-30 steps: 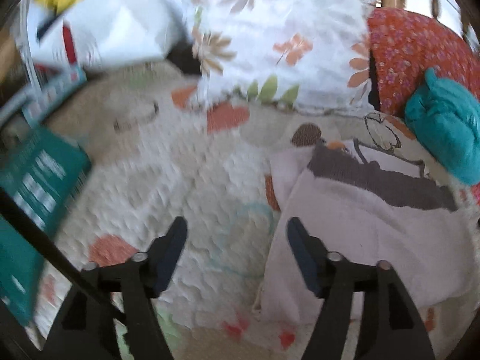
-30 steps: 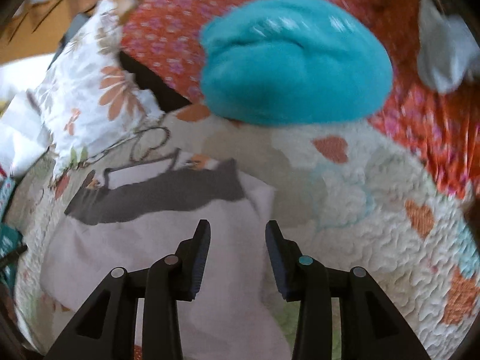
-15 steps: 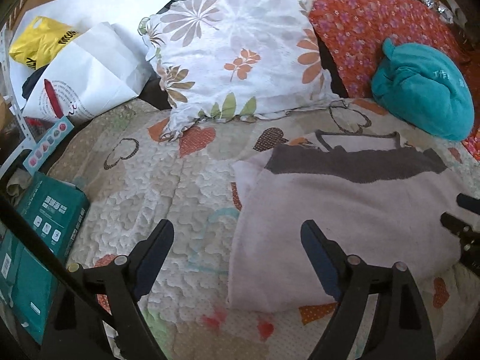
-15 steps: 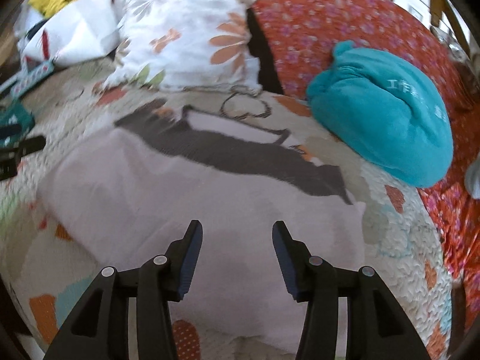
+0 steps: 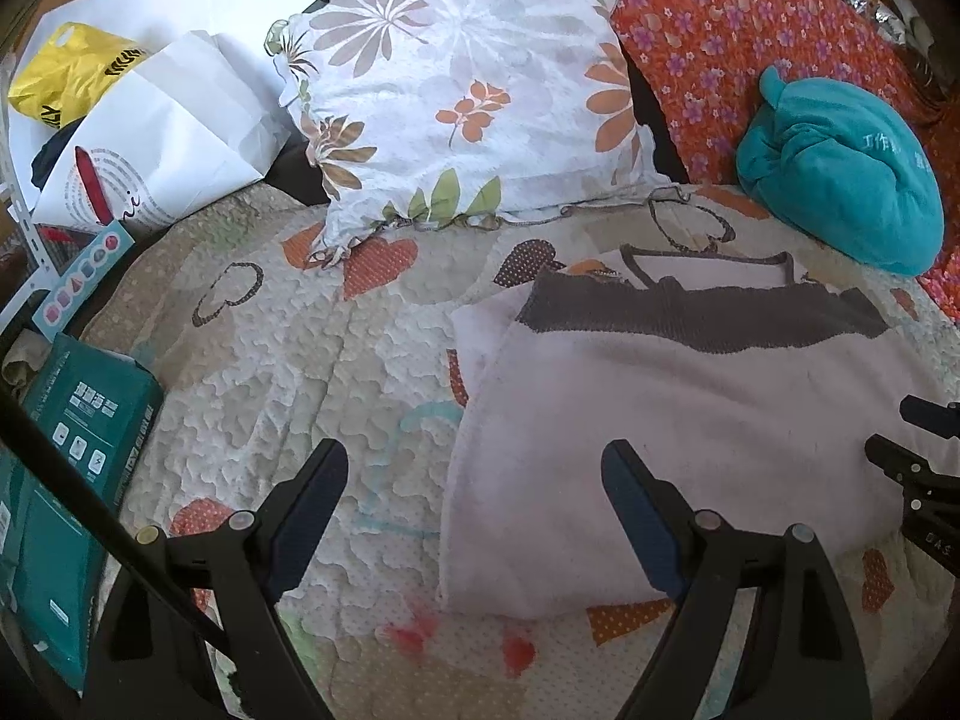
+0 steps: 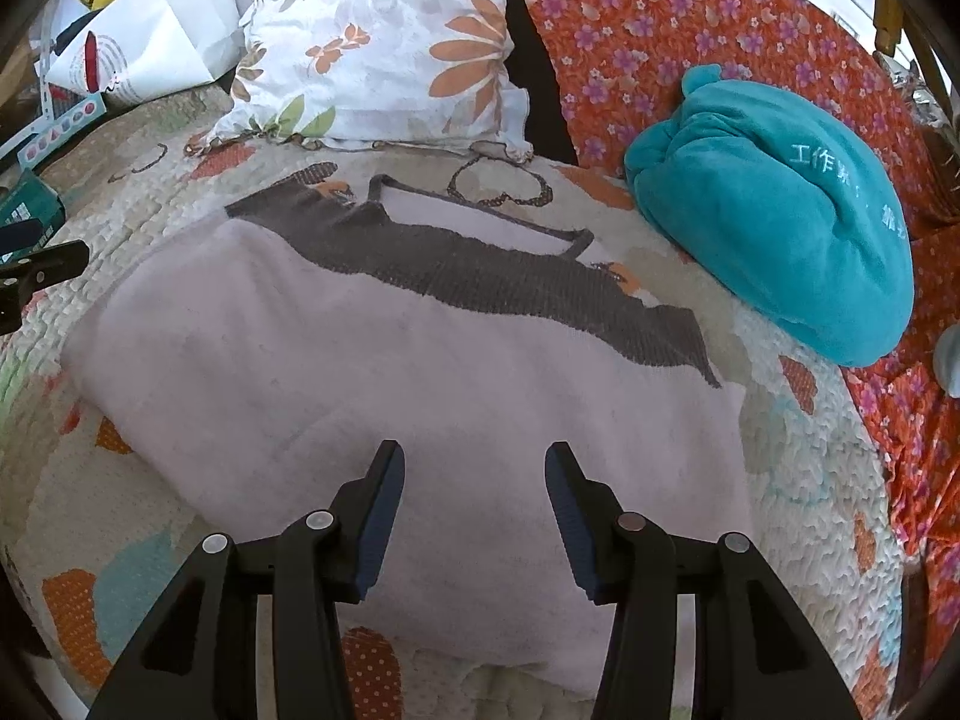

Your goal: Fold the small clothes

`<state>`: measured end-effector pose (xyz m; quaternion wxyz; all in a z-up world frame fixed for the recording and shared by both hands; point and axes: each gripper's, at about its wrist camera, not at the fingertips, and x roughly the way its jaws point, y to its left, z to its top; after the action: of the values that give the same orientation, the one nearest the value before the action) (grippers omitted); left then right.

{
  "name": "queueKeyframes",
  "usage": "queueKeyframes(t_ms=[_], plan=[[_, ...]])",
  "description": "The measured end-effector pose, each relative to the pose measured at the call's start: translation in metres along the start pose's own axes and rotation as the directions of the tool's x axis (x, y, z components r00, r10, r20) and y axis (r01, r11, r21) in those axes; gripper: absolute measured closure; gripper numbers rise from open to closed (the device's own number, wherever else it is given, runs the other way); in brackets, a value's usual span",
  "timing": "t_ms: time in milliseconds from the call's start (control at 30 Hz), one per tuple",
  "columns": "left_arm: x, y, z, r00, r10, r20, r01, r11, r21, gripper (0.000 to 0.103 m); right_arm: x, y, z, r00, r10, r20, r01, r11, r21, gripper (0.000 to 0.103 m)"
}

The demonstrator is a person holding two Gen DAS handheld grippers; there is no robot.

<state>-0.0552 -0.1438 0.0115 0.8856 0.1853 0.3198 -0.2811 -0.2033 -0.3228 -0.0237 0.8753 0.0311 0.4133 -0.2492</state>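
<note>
From the left I see a teal box at the edge of the quilted bed cover, then a white paper bag and a floral pillow at the head. My left hand-held gripper hangs released, jaws wide apart and empty — one finger over bare quilt, the other over the near left corner of the sweater.

The sweater, pale lilac with a dark grey band across its top, lies flat on the bed ahead of both tools. It looks already folded to a rectangle, its long axis running left to right across my view, neckline on the far side. Its left edge falls between the left fingers, so that arm is nearer that side.

My right hand-held gripper is also released and empty, poised above the near edge of the sweater, well inside the cloth. Further right a teal bundle rests against the orange floral cushion, apart from the sweater.

I judge the next fold calls for gripping the near edge and carrying it toward the grey band.
</note>
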Motion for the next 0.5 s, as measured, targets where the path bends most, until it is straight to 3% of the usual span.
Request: queueKeyframes(t_ms=[500], plan=[[0.016, 0.004, -0.002, 0.997, -0.033, -0.072, 0.032, 0.999, -0.022, 0.018, 0.004, -0.002, -0.002, 1.0, -0.007, 0.001, 0.007, 1.0, -0.001, 0.049]])
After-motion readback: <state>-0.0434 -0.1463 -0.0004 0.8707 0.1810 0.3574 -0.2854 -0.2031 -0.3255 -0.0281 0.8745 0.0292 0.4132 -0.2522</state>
